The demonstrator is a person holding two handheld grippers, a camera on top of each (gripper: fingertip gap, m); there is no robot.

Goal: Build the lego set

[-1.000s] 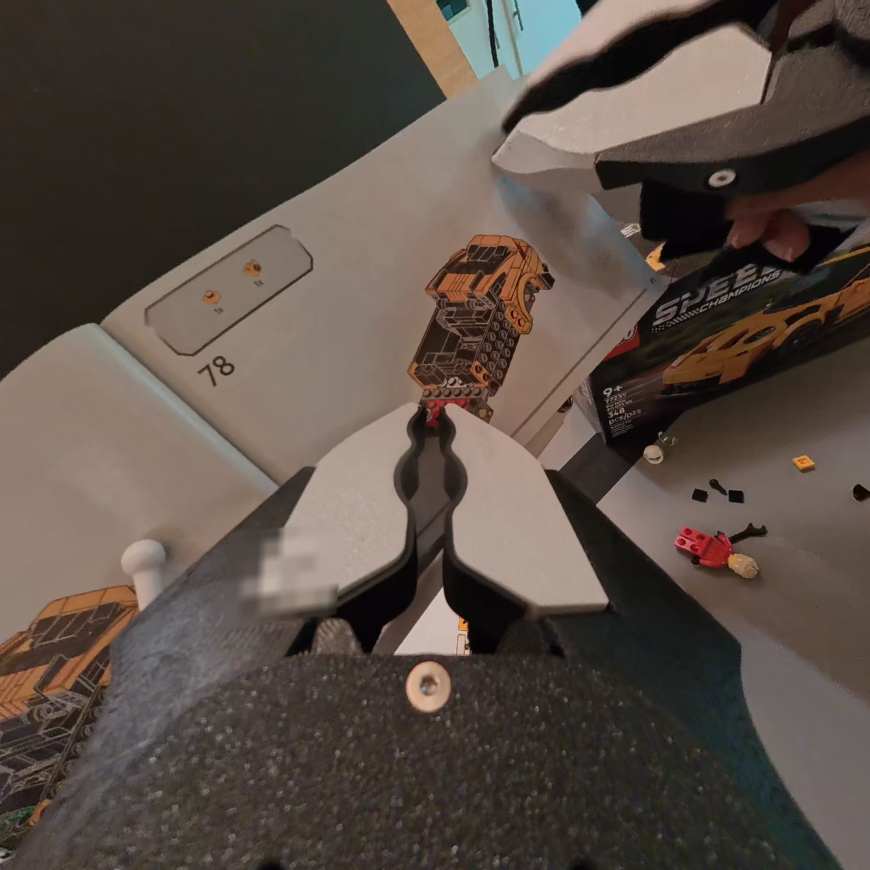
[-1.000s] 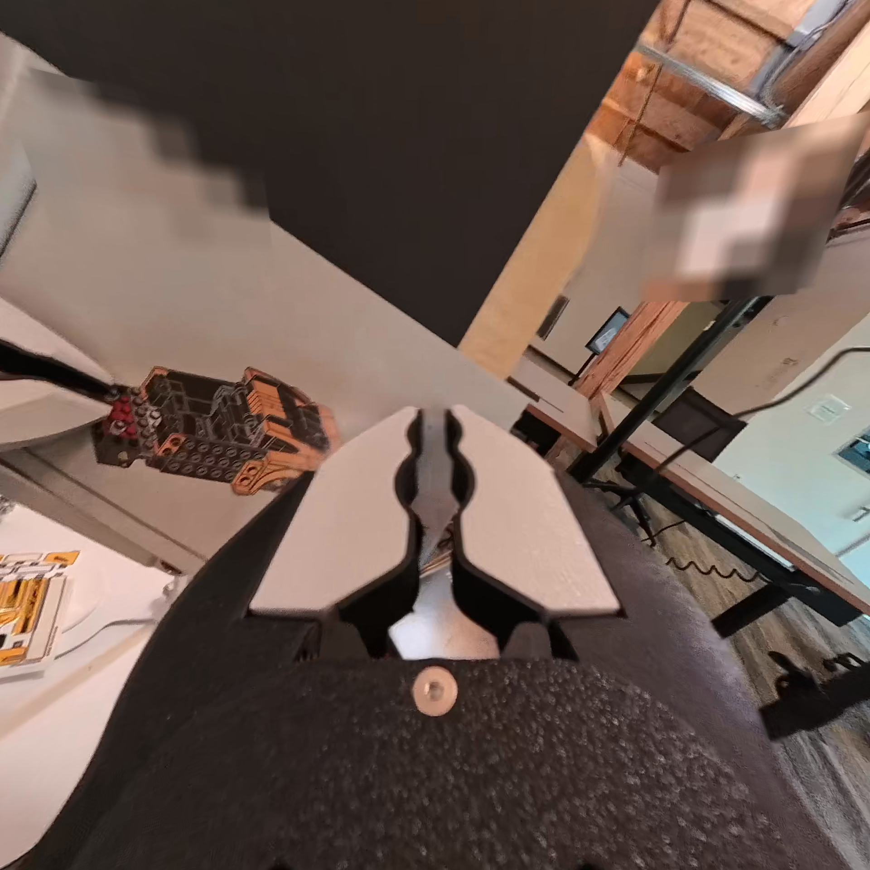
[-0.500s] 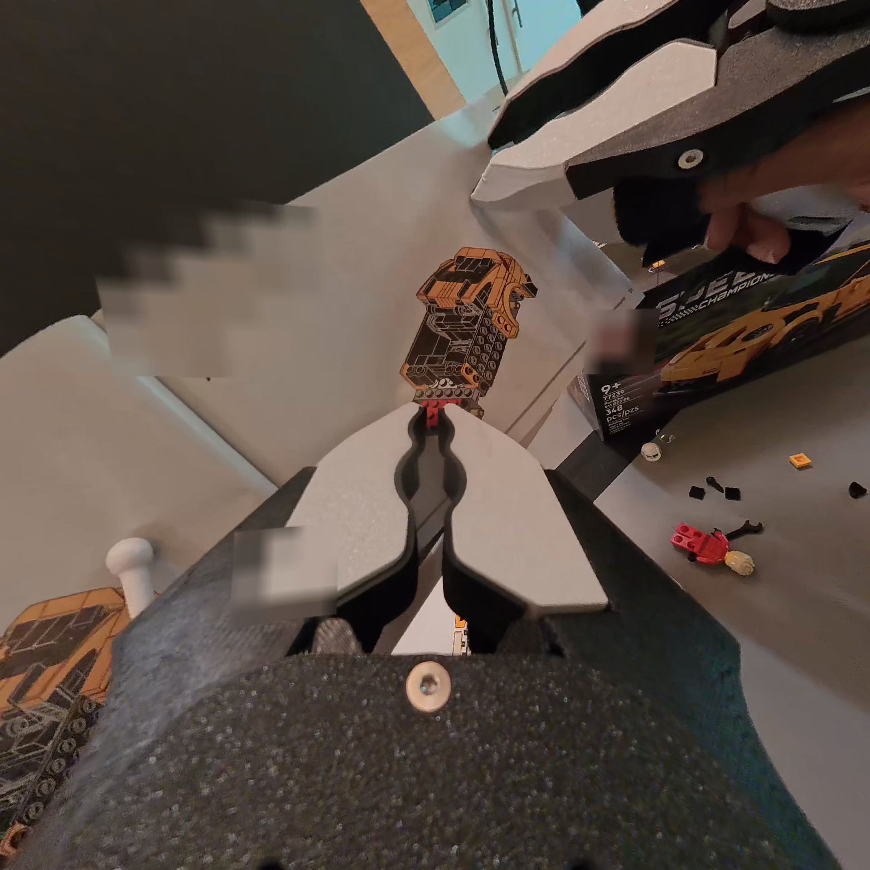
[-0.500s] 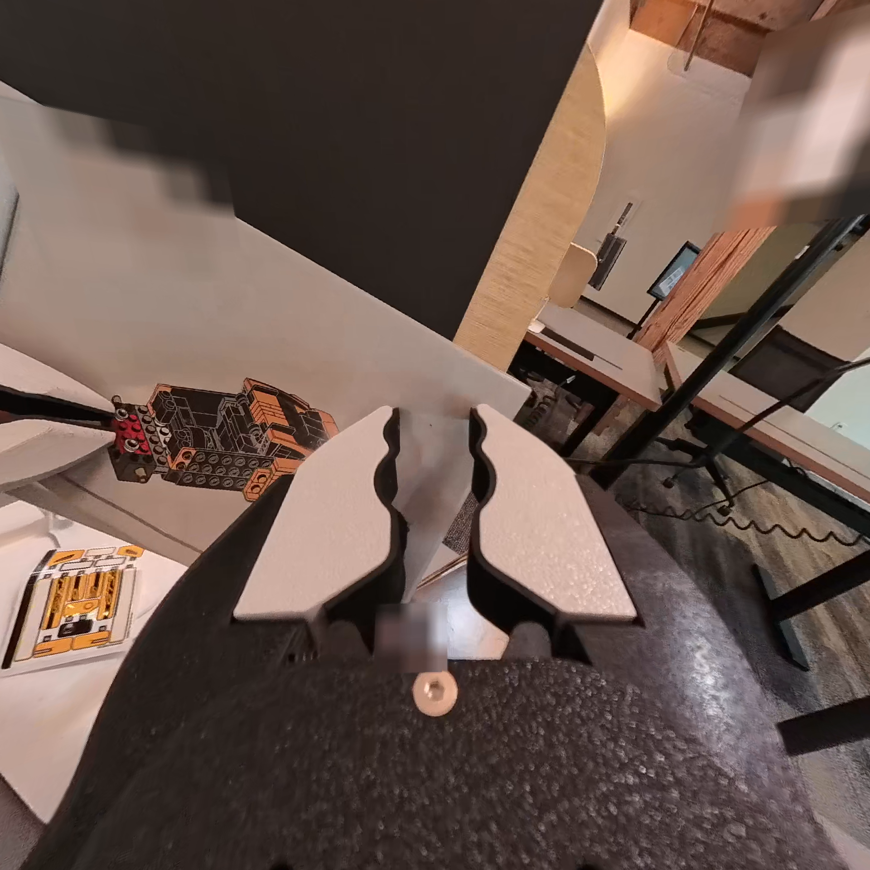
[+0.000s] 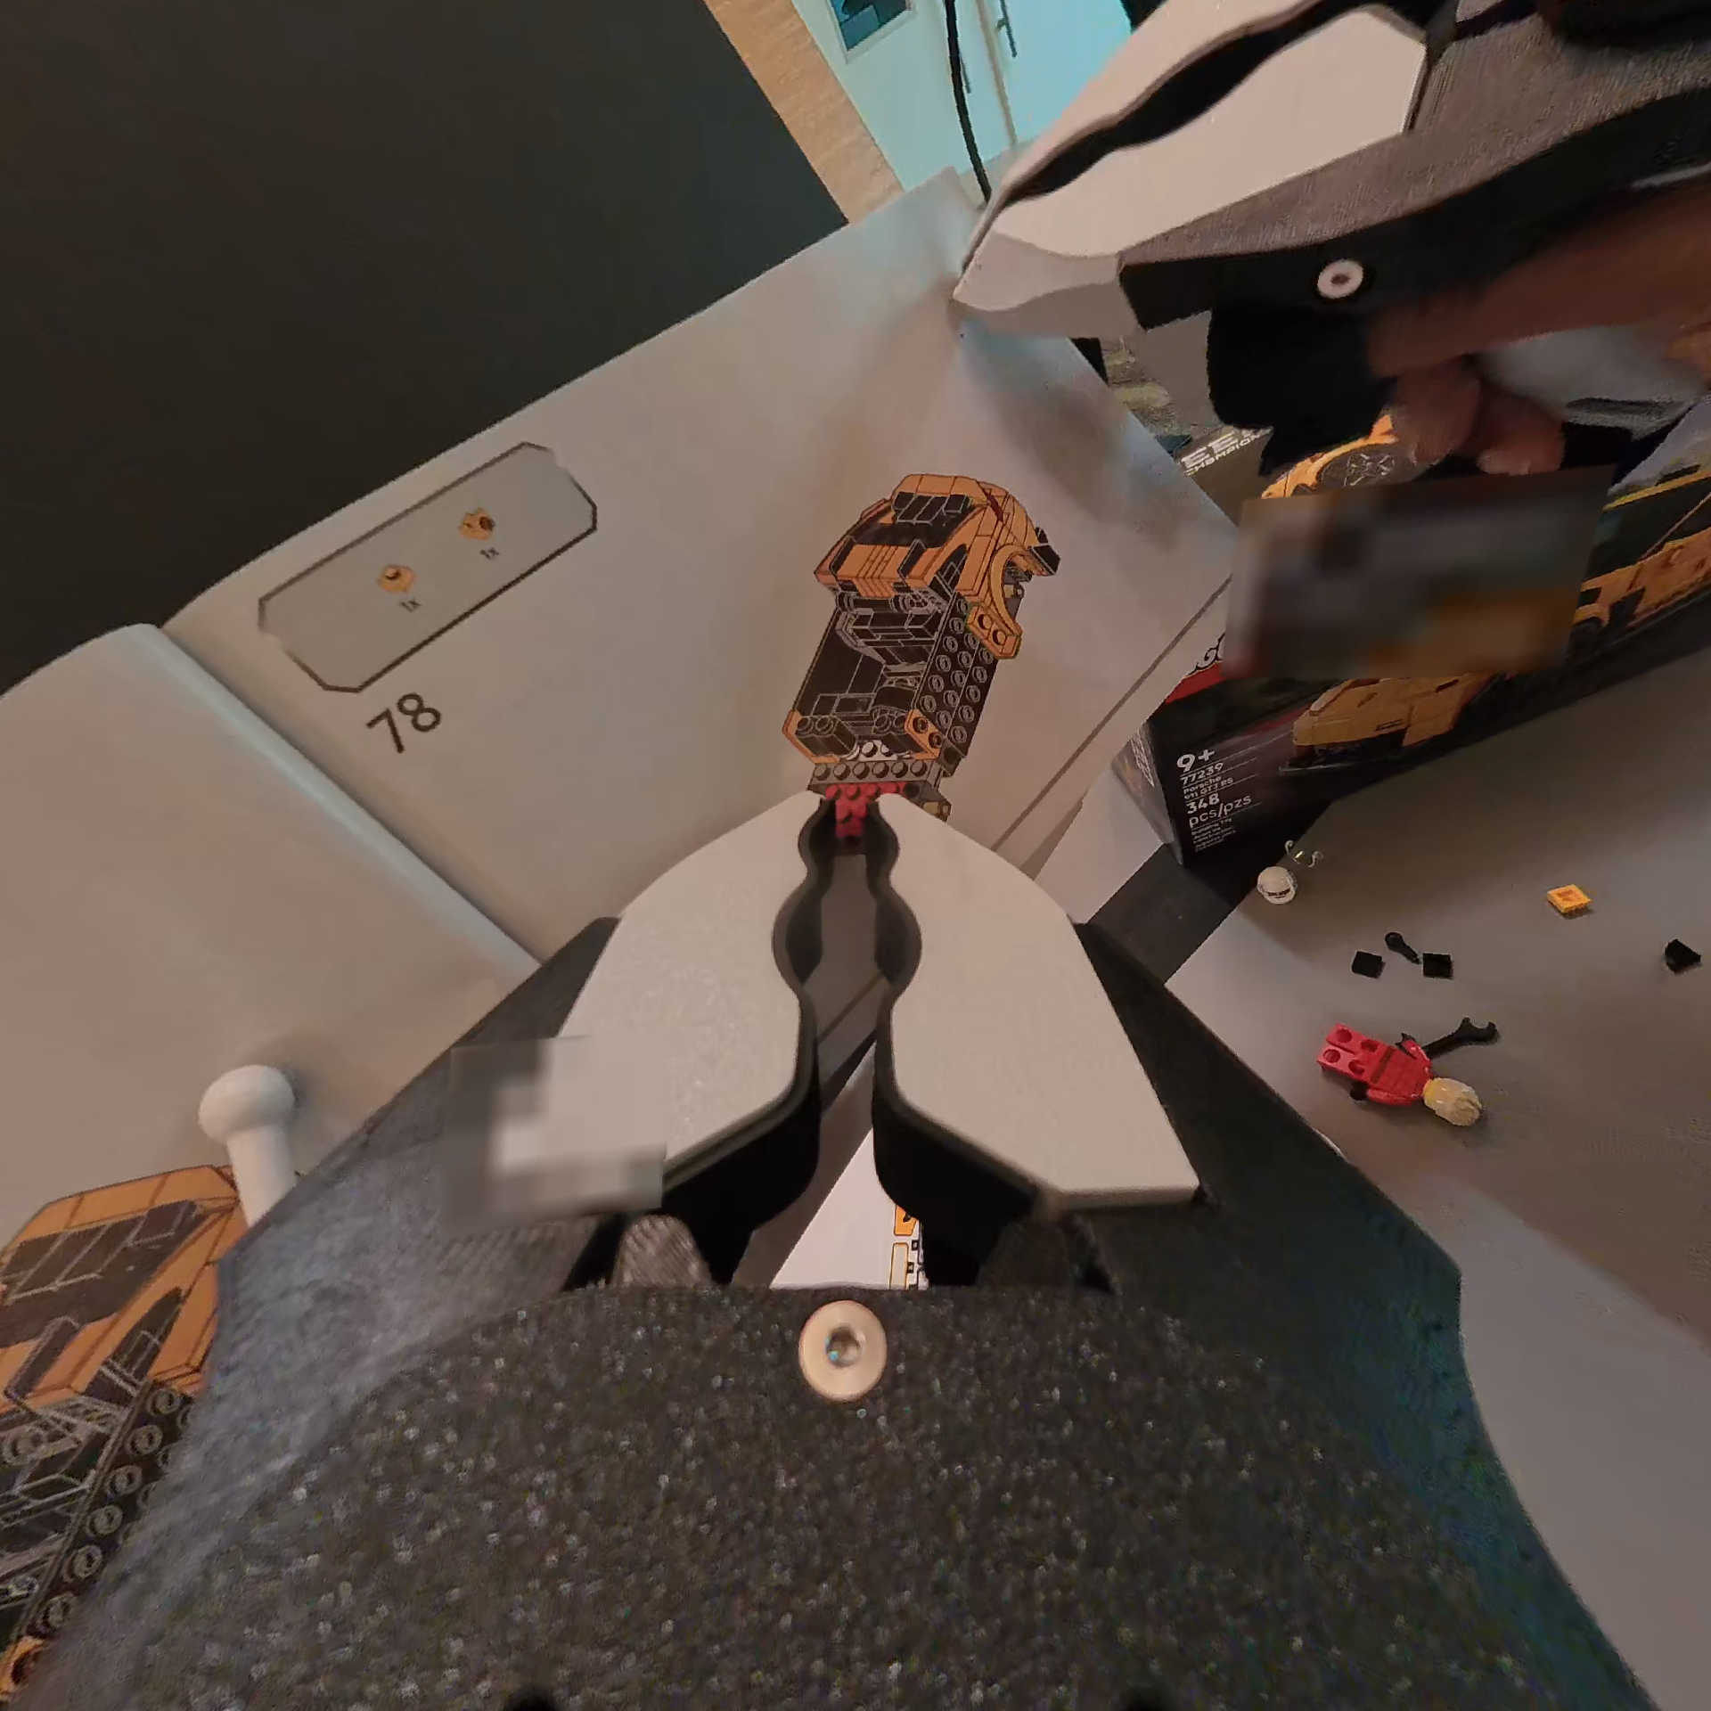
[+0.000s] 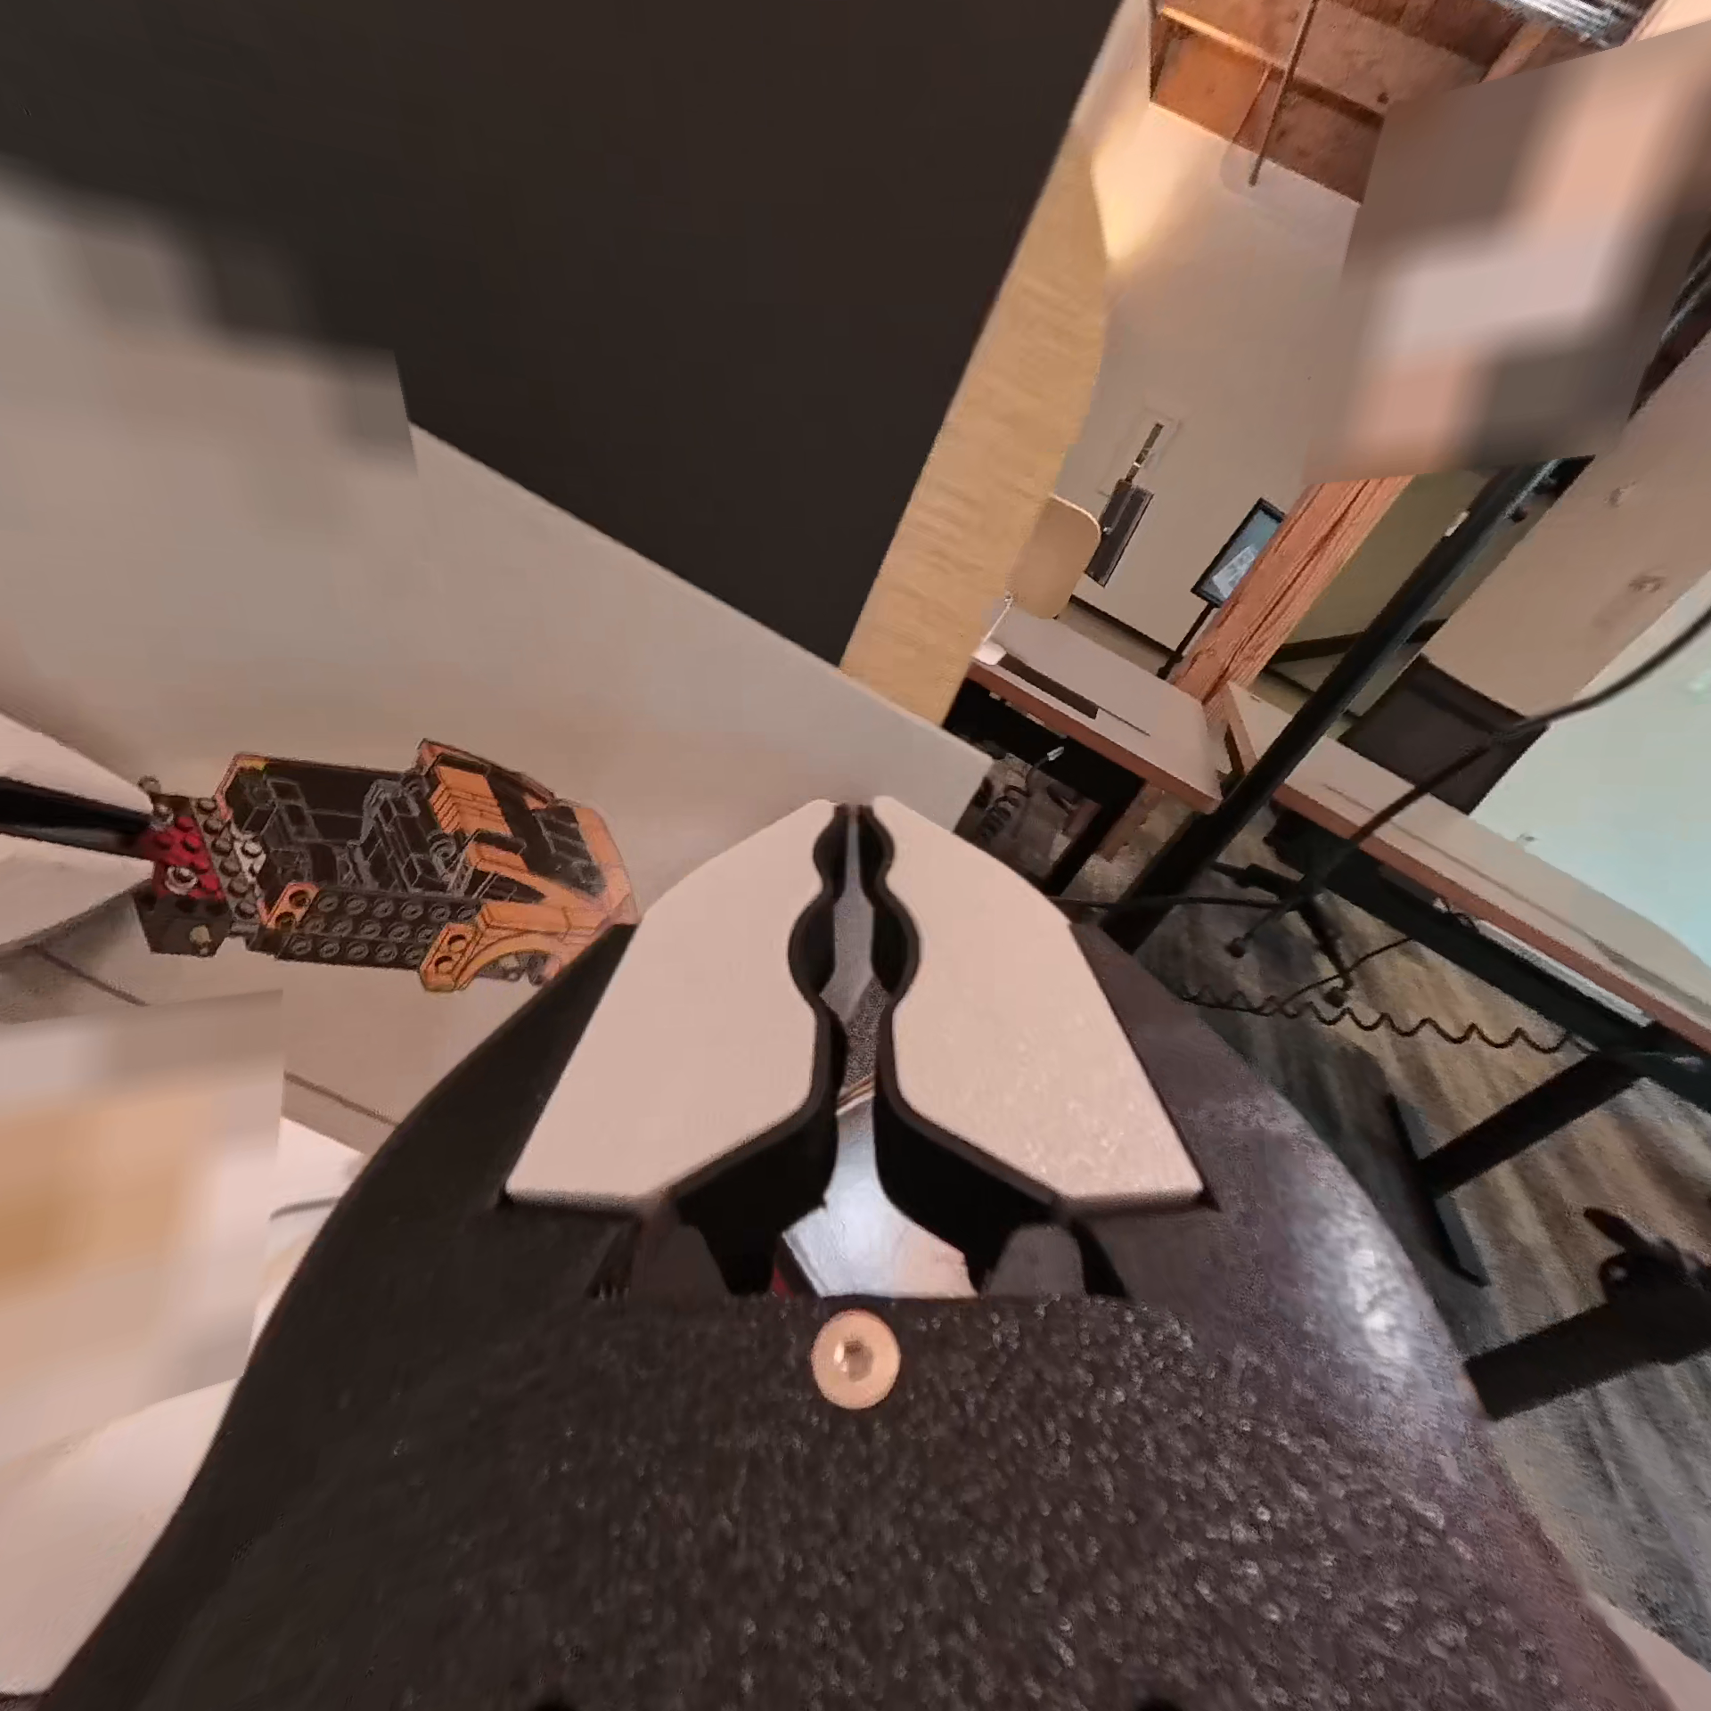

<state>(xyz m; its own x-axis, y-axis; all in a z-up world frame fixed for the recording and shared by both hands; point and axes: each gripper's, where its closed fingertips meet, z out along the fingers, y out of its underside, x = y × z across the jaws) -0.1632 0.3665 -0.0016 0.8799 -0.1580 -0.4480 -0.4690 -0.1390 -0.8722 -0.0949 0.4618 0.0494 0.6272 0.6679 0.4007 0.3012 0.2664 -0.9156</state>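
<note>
An open instruction booklet stands tilted before me, and its right page (image 5: pixel 648 555) bears a printed orange and black brick car (image 5: pixel 917 630). My left gripper (image 5: pixel 847 815) has its fingers almost together, with the tips against the page at the print's red end. Red print shows through the slit, and I see nothing held. My right gripper (image 6: pixel 854 815) is shut on the far edge of the same page (image 6: pixel 555 648), a thin grey sheet between its pads. It also shows in the left wrist view (image 5: pixel 991 241) at the page's upper corner. The left fingers (image 6: pixel 56 768) show beside the printed car (image 6: pixel 389 870).
A black set box (image 5: pixel 1389 722) stands right of the booklet. On the grey table lie a red minifigure (image 5: pixel 1389 1074), a white helmet (image 5: pixel 1276 887), an orange tile (image 5: pixel 1567 898) and small black pieces (image 5: pixel 1398 958). A white peg (image 5: pixel 250 1111) stands by the left page. Desks and black stand legs (image 6: pixel 1296 741) lie beyond. The grippers' ends are close to 12 cm from one another.
My right gripper opened around the page edge half a second ago and has closed on it again. My left gripper has stayed at the printed car, almost unmoved.
</note>
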